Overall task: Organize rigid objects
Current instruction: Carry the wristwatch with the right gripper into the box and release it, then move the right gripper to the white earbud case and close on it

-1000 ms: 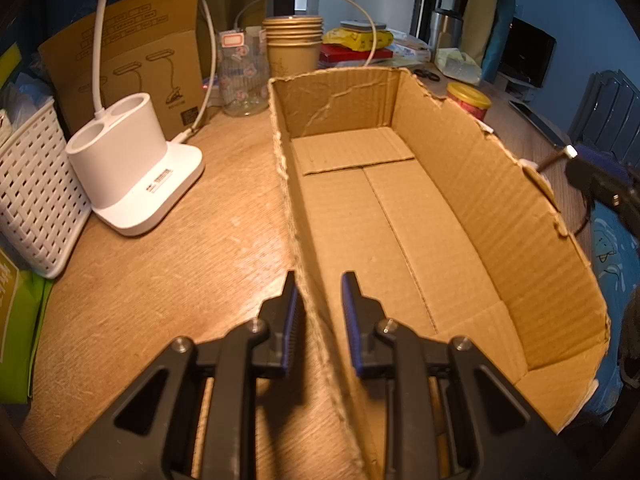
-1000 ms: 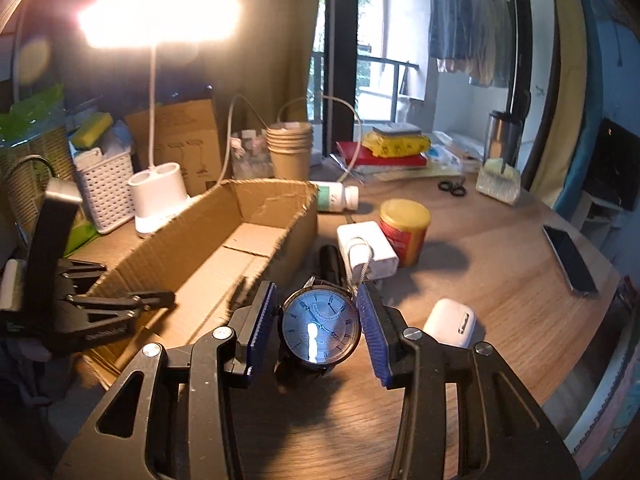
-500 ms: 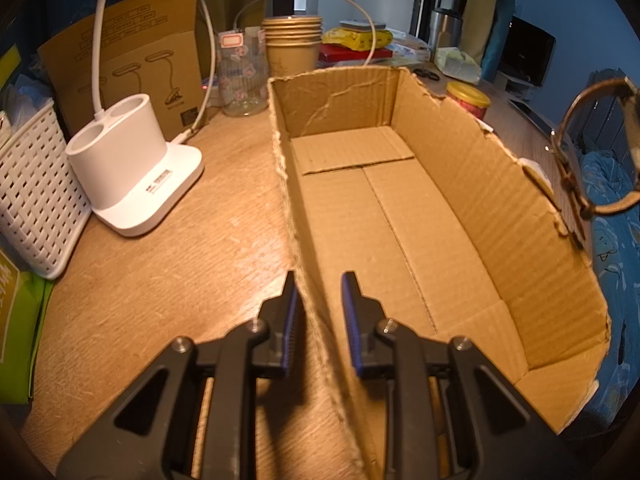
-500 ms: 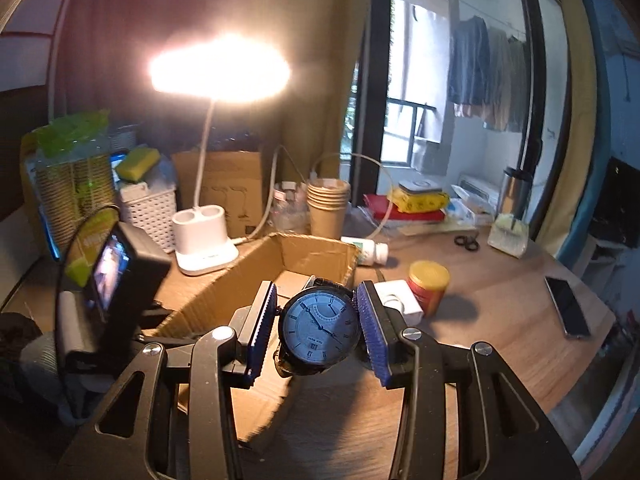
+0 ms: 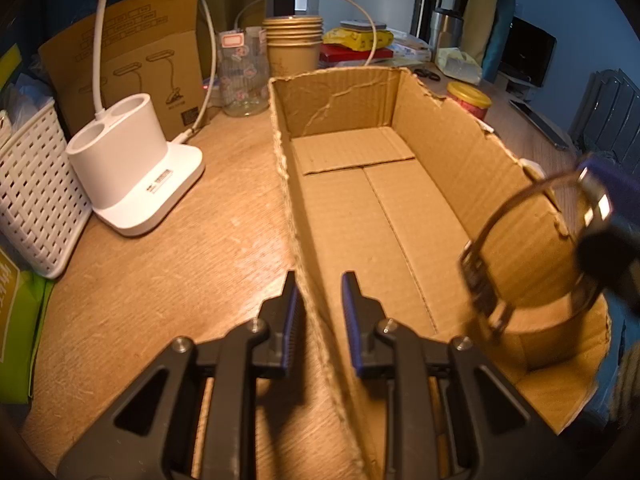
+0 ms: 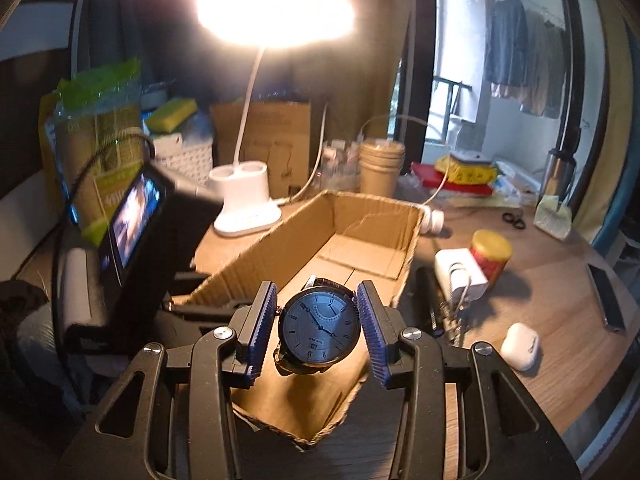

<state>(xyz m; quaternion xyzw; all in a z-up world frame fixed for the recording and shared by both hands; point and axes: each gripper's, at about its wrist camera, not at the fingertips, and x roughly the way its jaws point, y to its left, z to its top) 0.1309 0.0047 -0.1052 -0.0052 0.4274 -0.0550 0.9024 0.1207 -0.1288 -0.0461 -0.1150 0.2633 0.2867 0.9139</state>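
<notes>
My right gripper (image 6: pixel 318 330) is shut on a wristwatch (image 6: pixel 319 331) with a pale blue dial and dark strap. It holds the watch in the air over the near end of the open cardboard box (image 6: pixel 372 210). In the left wrist view the watch (image 5: pixel 532 240) hangs over the box's right wall, strap loop and buckle showing, with the right gripper (image 5: pixel 608 216) at the frame edge. My left gripper (image 5: pixel 318 312) straddles the box's left wall (image 5: pixel 288 184), one finger on each side, gripping it. The box floor (image 5: pixel 360 208) is bare.
A white lamp base (image 5: pixel 132 176), a white basket (image 5: pixel 32 196), paper cups (image 5: pixel 294 46) and a glass jar (image 5: pixel 240 72) stand left of and behind the box. A yellow-lidded jar (image 6: pixel 490 254), white charger (image 6: pixel 458 272), earbud case (image 6: pixel 520 346), phone (image 6: pixel 606 300) and dark torch (image 6: pixel 428 300) lie right of the box.
My right gripper has carried the watch from the table up and left, to above the near end of the box. The left gripper and the box have not moved.
</notes>
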